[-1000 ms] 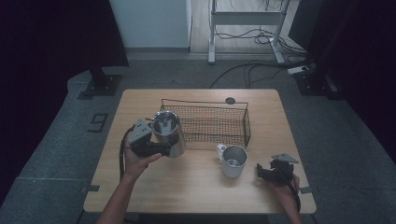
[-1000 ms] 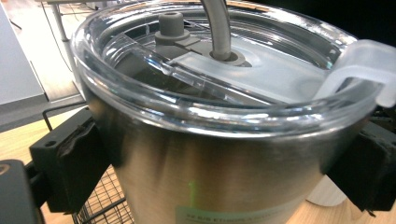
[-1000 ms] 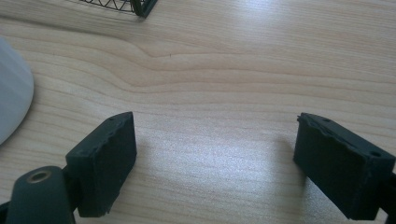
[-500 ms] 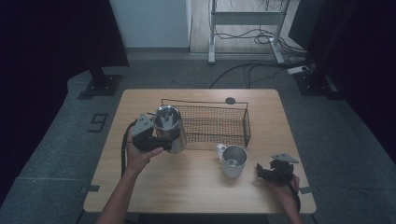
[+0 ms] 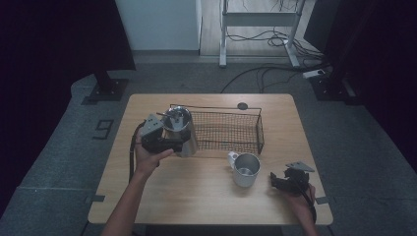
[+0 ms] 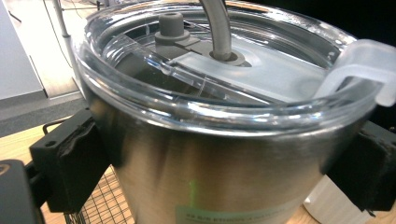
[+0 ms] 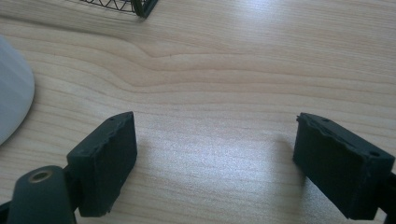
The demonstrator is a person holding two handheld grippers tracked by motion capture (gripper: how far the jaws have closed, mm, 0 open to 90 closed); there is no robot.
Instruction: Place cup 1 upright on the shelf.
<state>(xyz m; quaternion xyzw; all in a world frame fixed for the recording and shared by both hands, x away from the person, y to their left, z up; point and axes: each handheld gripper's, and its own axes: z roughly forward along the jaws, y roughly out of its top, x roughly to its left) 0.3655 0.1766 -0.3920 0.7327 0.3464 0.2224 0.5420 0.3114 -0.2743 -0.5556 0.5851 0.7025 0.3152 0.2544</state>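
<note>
A steel tumbler (image 5: 180, 132) with a clear lid and a straw is at the left end of the black wire basket (image 5: 222, 109). My left gripper (image 5: 178, 142) is shut on it from the left. In the left gripper view both pads (image 6: 70, 163) press on the steel wall of the tumbler (image 6: 210, 154) just under the lid. A pale mug (image 5: 245, 170) stands in front of the basket's right end. To its right my right gripper (image 5: 274, 181) rests low over the table. In the right gripper view, the right gripper (image 7: 215, 158) stands open over bare wood.
The wooden table (image 5: 196, 201) has free room along its front and left. A small dark disc (image 5: 242, 105) lies behind the basket. The mug's side (image 7: 11, 93) and a basket corner (image 7: 140, 7) edge the right gripper view. Cables and stand legs are on the floor beyond.
My left gripper has carried the tumbler a little away from the person, closer against the basket's left end. The right gripper and the mug have stayed put.
</note>
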